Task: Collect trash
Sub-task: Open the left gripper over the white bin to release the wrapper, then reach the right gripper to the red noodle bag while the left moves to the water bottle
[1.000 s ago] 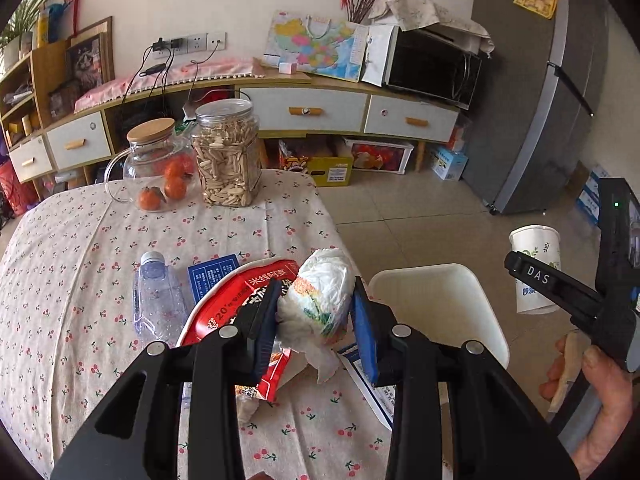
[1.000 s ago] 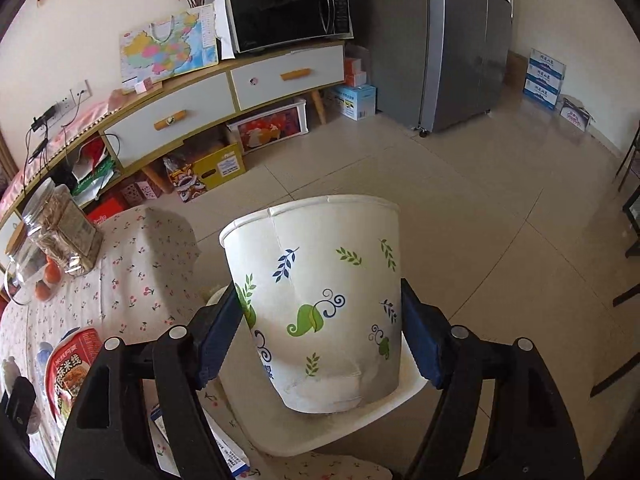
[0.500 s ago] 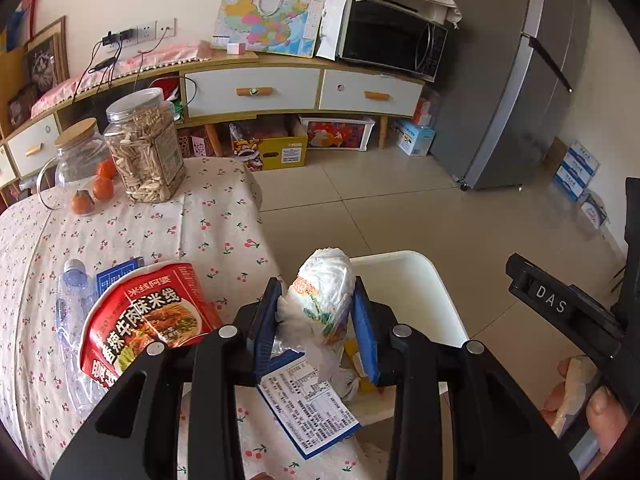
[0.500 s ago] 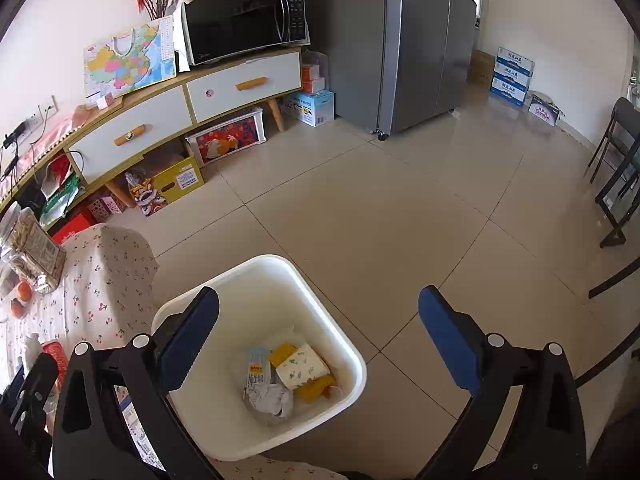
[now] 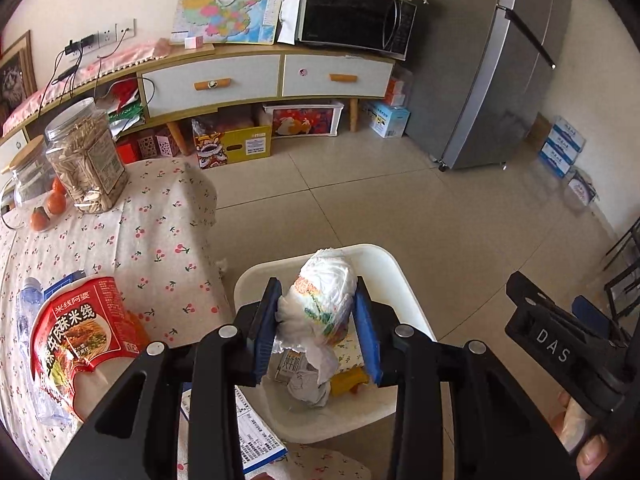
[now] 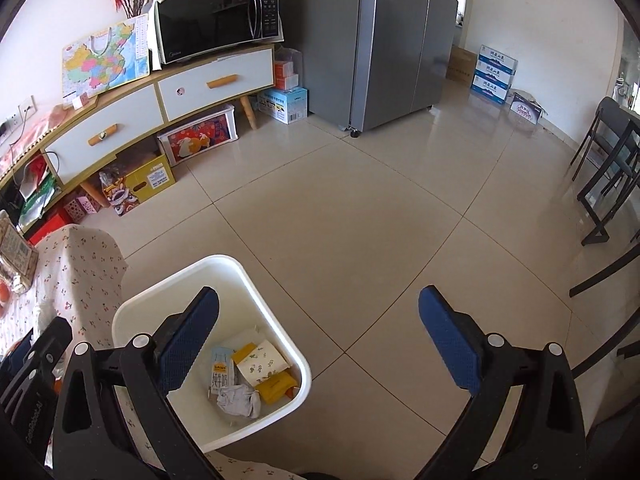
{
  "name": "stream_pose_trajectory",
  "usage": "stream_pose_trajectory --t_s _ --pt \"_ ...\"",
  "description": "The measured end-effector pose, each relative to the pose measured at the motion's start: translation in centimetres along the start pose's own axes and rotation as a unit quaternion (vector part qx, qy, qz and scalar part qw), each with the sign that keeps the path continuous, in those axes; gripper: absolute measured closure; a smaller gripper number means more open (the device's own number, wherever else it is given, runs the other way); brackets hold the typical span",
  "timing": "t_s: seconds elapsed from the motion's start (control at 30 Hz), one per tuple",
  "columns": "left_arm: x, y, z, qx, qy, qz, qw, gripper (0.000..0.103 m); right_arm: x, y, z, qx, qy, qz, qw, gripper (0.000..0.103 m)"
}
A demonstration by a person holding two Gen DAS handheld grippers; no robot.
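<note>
White wrapper (image 5: 323,304) lengthwise along fingers (image 5: 264,322)

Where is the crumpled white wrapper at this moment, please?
In the left wrist view, the crumpled white wrapper sits clamped in the left hand-held gripper, directly above the white bin.

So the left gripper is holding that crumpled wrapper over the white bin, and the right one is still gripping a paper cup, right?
Not quite. The right gripper holds nothing: in the right wrist view its jaws stand wide apart over the white bin, with only floor and bin between them. The rest is right: in the left wrist view the left gripper is shut on the crumpled wrapper above the bin.
</note>
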State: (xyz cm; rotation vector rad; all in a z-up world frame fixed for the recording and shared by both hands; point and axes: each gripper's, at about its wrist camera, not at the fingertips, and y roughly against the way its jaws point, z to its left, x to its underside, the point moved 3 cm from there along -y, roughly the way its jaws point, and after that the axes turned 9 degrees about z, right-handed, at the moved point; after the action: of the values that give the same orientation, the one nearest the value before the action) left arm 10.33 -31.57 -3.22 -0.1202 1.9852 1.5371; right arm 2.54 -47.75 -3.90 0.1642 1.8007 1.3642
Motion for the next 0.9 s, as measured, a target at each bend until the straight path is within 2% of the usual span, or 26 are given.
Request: stream_pose_trajectory --t_s 0.13,0.33,0.57,0.73,0.83,0.9 --pt "-0.6 -0.7 -0.9 0.001 -0.012 0.009 0.9999 0.063 -0.1 0.3 -0.2 0.013 -0.003 -0.012 1.0 0.007" --pt "-0.3 -0.9 -0.5 -0.006 -0.012 0.013 0.9998 0.042 0.0 0.6 -0.4 0.018 -0.003 -0.016 1.0 0.007" --pt "1.0 -0.9 1.1 -0.021 -0.008 0.02 0.9995 0.04 0.4 1.1 1.1 0.008 0.02 -0.021 1.0 0.007" --pt "1.6 0.4 3.1 -0.037 0.011 0.006 0.9992 0.04 0.9 1.7 2.6 -0.002 0.038 -0.031 0.999 0.007" --pt "1.9 1.7 4.5 -0.057 0.018 -0.009 0.9981 0.031 1.5 2.3 4.0 -0.017 0.053 -0.035 0.998 0.007" --pt "2.2 2.6 5.6 -0.072 0.023 -0.021 0.9969 0.031 2.0 2.8 5.0 -0.025 0.064 -0.04 0.997 0.007"
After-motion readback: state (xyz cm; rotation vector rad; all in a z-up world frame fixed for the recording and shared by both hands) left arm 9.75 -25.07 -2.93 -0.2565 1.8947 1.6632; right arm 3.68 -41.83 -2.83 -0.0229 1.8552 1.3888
